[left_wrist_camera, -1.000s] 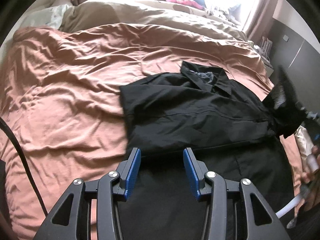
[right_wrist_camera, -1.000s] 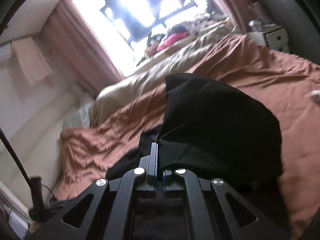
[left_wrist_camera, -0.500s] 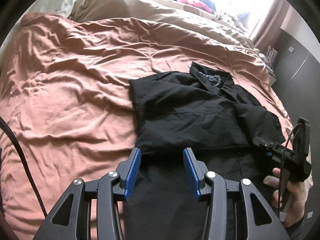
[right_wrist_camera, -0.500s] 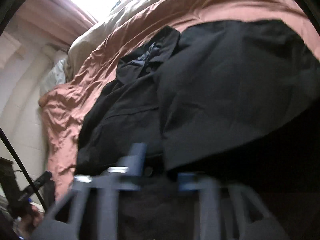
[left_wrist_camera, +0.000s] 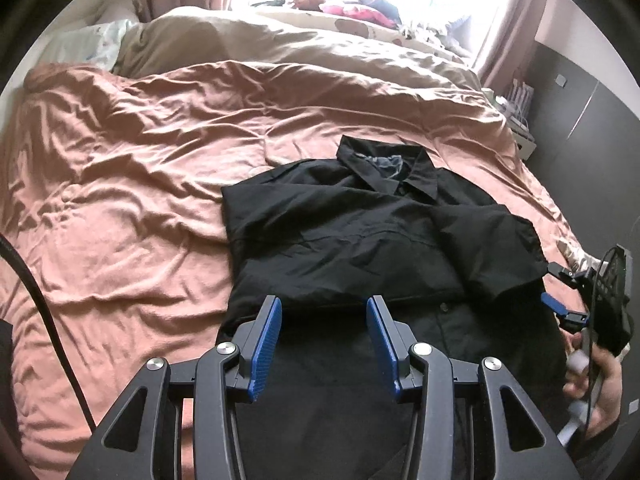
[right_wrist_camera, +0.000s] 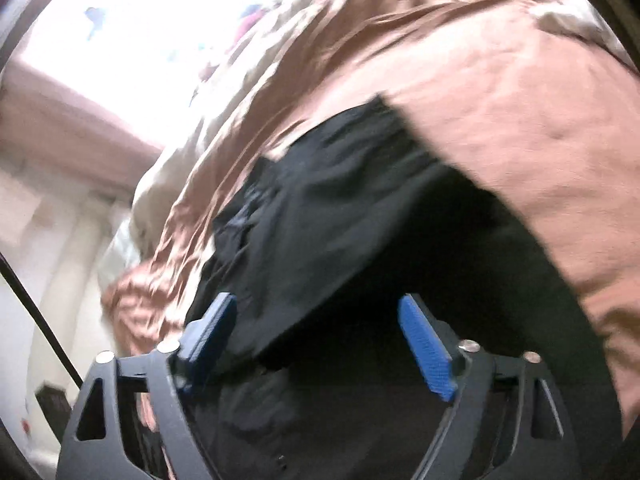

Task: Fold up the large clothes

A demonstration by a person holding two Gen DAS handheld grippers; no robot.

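No brand, label or writing can be read anywhere: the lighter patch inside the collar (left_wrist_camera: 386, 164) of the black shirt (left_wrist_camera: 352, 240) is too small and blurred to make out.

The black shirt lies on the bed, on a wrinkled salmon-pink sheet (left_wrist_camera: 132, 200) with a soft satin-like sheen, and fills the centre and lower right of the left wrist view. Its cloth is matte and thin, creased in shallow ridges. The collar is pointed and spread open toward the top of the frame. Both sleeves are folded in across the chest; the right-hand sleeve (left_wrist_camera: 492, 248) forms a broad flap with a straight hemmed cuff edge. The lower part of the shirt runs flat toward the bottom of the frame, where a small button (left_wrist_camera: 443, 308) shows.

The left gripper (left_wrist_camera: 323, 344) sits at the bottom centre, its black angular frame carrying ribbed blue pads; the fingers (left_wrist_camera: 264, 344) stand wide apart, holding nothing, above the shirt's lower half.

The right gripper (right_wrist_camera: 318, 354) in its own blurred view also has its fingers (right_wrist_camera: 426, 352) spread wide with nothing between them, just over the dark cloth of the shirt (right_wrist_camera: 320, 220). In the left wrist view it appears at the right edge (left_wrist_camera: 560, 308), gripped by a hand (left_wrist_camera: 592, 384).

A beige quilt (left_wrist_camera: 280, 44) lies rumpled across the upper part of the frame, with a pale pillow (left_wrist_camera: 92, 44) at upper left and pink curtains (left_wrist_camera: 516, 16) at upper right.
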